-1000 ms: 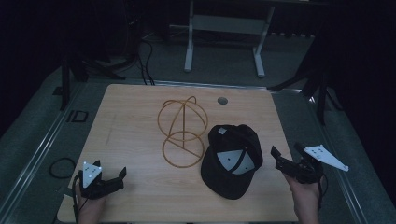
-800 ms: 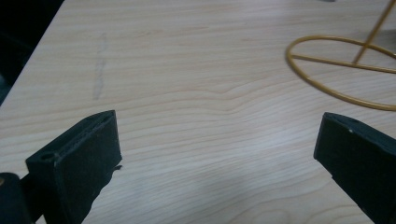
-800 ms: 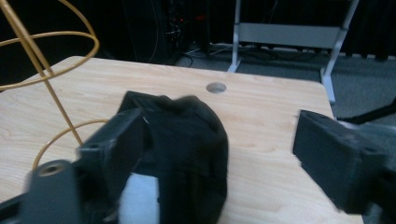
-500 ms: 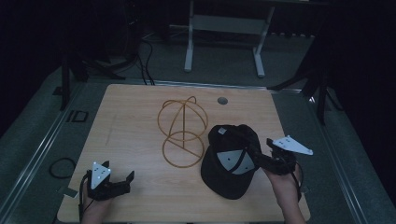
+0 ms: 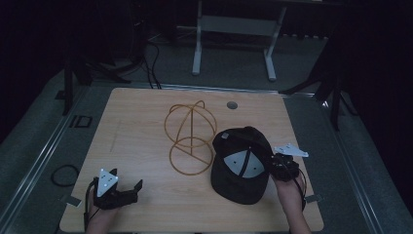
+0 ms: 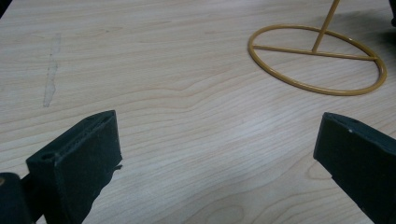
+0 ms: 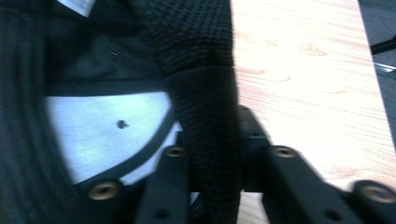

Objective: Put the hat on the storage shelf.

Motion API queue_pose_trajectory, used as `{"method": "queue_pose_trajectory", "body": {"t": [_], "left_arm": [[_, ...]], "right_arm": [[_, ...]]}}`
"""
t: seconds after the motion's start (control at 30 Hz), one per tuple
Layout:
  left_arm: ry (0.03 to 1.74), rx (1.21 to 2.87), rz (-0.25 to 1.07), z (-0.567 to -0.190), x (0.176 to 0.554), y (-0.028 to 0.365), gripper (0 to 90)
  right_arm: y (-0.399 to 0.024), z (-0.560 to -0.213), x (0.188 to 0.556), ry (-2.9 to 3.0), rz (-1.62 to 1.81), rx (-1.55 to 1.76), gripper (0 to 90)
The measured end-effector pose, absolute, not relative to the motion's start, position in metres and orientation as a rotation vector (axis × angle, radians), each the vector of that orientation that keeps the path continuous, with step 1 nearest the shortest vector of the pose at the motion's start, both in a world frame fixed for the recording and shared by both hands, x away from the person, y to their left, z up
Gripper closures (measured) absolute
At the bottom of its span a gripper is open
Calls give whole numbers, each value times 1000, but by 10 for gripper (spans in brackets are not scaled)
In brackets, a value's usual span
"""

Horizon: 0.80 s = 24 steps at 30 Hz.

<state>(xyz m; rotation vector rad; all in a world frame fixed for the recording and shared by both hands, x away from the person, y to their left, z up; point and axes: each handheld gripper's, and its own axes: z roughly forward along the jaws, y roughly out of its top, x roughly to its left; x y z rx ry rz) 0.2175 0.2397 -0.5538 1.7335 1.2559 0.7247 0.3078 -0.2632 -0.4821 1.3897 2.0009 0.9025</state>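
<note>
A black cap (image 5: 241, 168) lies upside down on the wooden table (image 5: 141, 122), its pale lining facing up. To its left stands a yellow wire hat stand (image 5: 191, 136). At the cap's right edge my right gripper (image 5: 278, 168) has just been closing, and its jaws now pinch the cap's side wall. In the right gripper view the mesh wall of the cap (image 7: 205, 93) runs straight between the jaws of the right gripper (image 7: 212, 158). My left gripper (image 5: 127, 187) rests open near the front left. In its own view the left gripper (image 6: 217, 140) holds nothing, and the stand's base ring (image 6: 317, 60) lies ahead.
A small round grommet (image 5: 232, 105) sits near the table's far edge. A cable loop (image 5: 63, 174) lies on the floor to the left. A metal frame (image 5: 234, 29) stands behind the table. Bare wood stretches across the table's left half.
My right hand moved left and down to the cap's right edge, and its jaws closed on the cap's wall. The left gripper shifted slightly right.
</note>
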Motion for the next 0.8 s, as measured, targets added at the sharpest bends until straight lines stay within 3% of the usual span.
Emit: {"method": "queue_pose_trajectory", "body": {"t": [0.07,0.4,0.8], "left_arm": [[1256,1732,715,-554,218,240,12],[1223,1765,672,-551,219,235,12],[1135,1788,615,-540,217,213,12]], "right_arm": [[-264,-484,310,2005,882,1390,876],[-277,-480,310,1878,1108,1519,887],[-278,-440,292,1799,1210,1405,889]]}}
